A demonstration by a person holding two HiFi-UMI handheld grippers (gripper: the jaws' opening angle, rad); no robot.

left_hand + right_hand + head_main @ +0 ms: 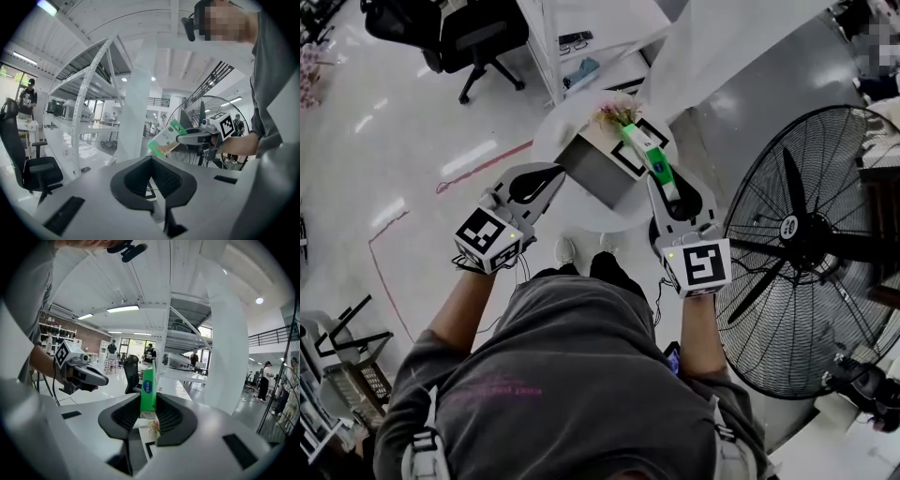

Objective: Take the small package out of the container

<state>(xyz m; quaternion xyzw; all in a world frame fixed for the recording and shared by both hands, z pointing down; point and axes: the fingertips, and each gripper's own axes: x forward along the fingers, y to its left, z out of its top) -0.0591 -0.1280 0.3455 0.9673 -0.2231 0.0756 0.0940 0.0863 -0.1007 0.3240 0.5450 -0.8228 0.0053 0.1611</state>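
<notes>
R claw point(149, 417) partway open, clamped on pkg point(148, 389) by its near end. Pkg is over the box point(598, 171), looks clear, long axis running on past my tips. L claw point(151, 180) shut, empty, beside box.
</notes>
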